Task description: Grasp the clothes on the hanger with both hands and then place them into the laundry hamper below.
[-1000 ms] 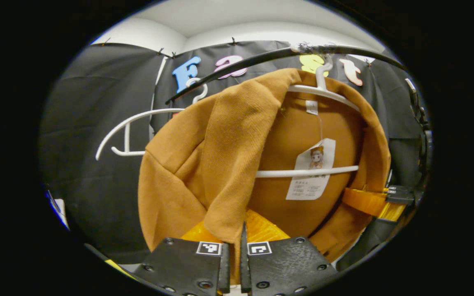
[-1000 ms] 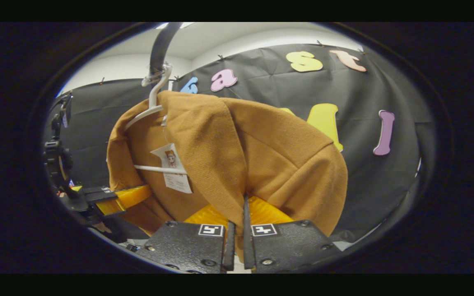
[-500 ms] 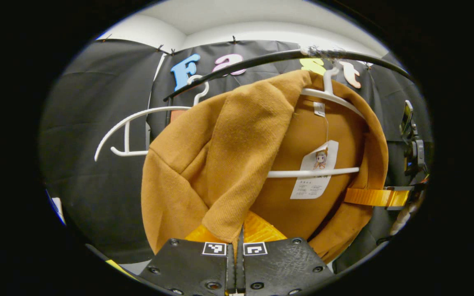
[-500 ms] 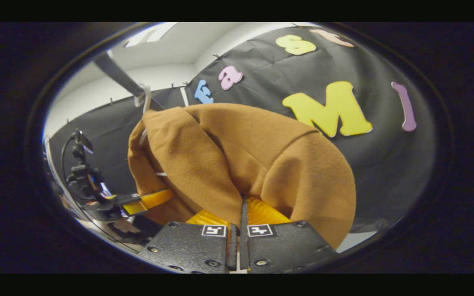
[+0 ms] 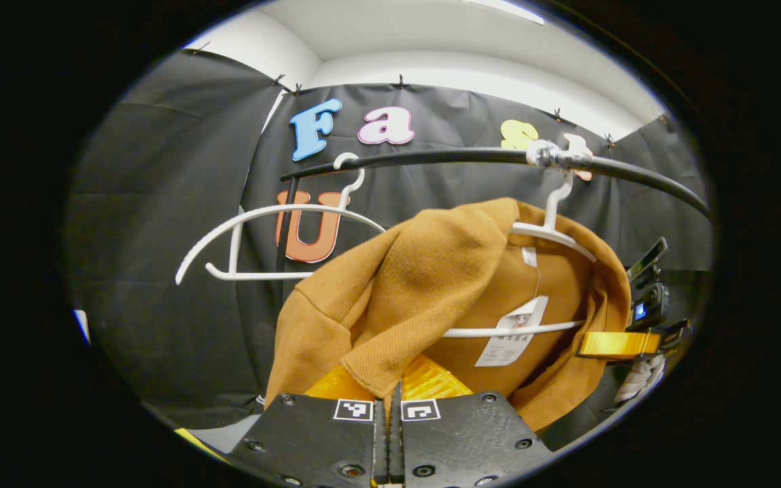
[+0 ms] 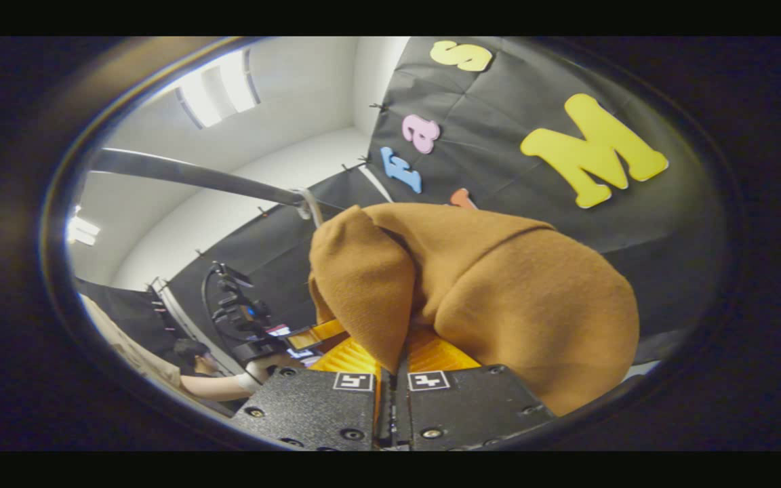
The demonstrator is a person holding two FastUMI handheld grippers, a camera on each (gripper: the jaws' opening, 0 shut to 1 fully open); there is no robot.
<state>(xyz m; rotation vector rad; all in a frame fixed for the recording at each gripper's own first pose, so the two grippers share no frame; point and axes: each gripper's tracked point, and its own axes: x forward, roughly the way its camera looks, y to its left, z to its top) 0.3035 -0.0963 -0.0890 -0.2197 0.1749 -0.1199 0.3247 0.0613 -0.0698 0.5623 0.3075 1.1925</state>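
From where I stood, the left claw (image 5: 388, 400) was pinched tight on a fold of the brown garment (image 5: 424, 285), its two fingers drawn together with the cloth's front edge caught between them. The garment hung bunched and pulled toward that claw, yet its far shoulder sat draped on the white hanger (image 5: 553, 234), whose hook caught the black rail (image 5: 431, 157) overhead. A paper tag (image 5: 514, 332) dangled inside the open front, lying across the hanger's lower bar. A second white hanger (image 5: 262, 237), bare, hung on the same rail off to the left, well apart from the garment. In the left gripper view the other claw reached in at the right edge, touching the garment's far side. The right claw (image 6: 392, 390) was likewise closed on the garment (image 6: 499, 291), both fingers pressed on a hem of cloth that dropped between them, while the rest of the fabric bulged up and to the right in a rounded mass. Behind it the rail (image 6: 194, 175) crossed the upper left, with the hanger's hook (image 6: 312, 205) just showing above the cloth. In the right gripper view a person's forearm (image 6: 217, 386) showed low on the left, holding the far claw against the garment's other edge.
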